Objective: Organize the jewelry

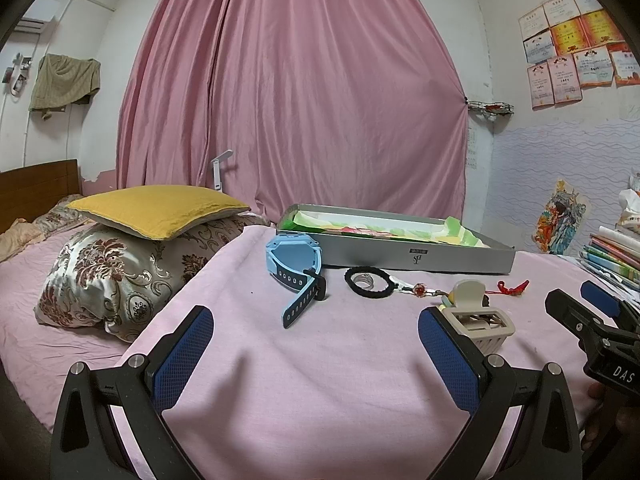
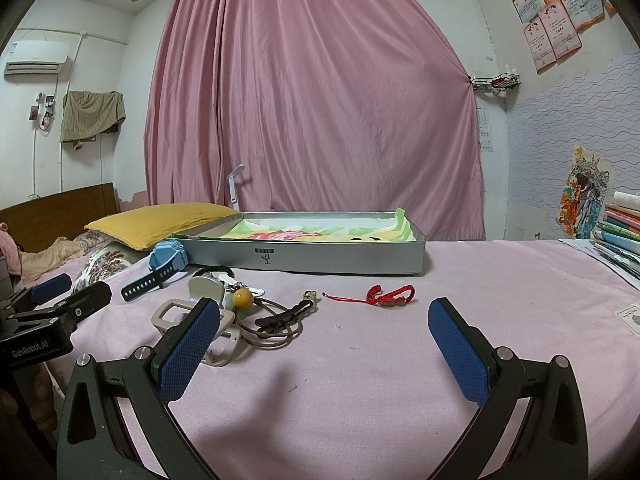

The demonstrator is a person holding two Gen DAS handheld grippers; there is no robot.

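Observation:
A long grey box (image 1: 420,258) (image 2: 320,258) lined with green patterned paper lies open at the back of the pink bedspread. In front of it lie a light-blue watch (image 1: 294,268) (image 2: 166,260), a black braided bracelet (image 1: 368,278) with a ring inside it, a beige hair claw (image 1: 476,320) (image 2: 200,318), a yellow bead on cords (image 2: 243,299), a black hair clip (image 2: 286,314) and a red woven bracelet (image 2: 380,296) (image 1: 514,288). My left gripper (image 1: 316,344) hovers open short of the watch. My right gripper (image 2: 324,334) hovers open, with the hair claw at its left finger.
Pillows (image 1: 132,240), one yellow on a floral one, sit at the left on the bed. Stacked books (image 2: 622,232) line the right edge. A pink curtain (image 1: 296,88) hangs behind. Bare pink bedspread (image 2: 500,280) lies to the right of the red bracelet.

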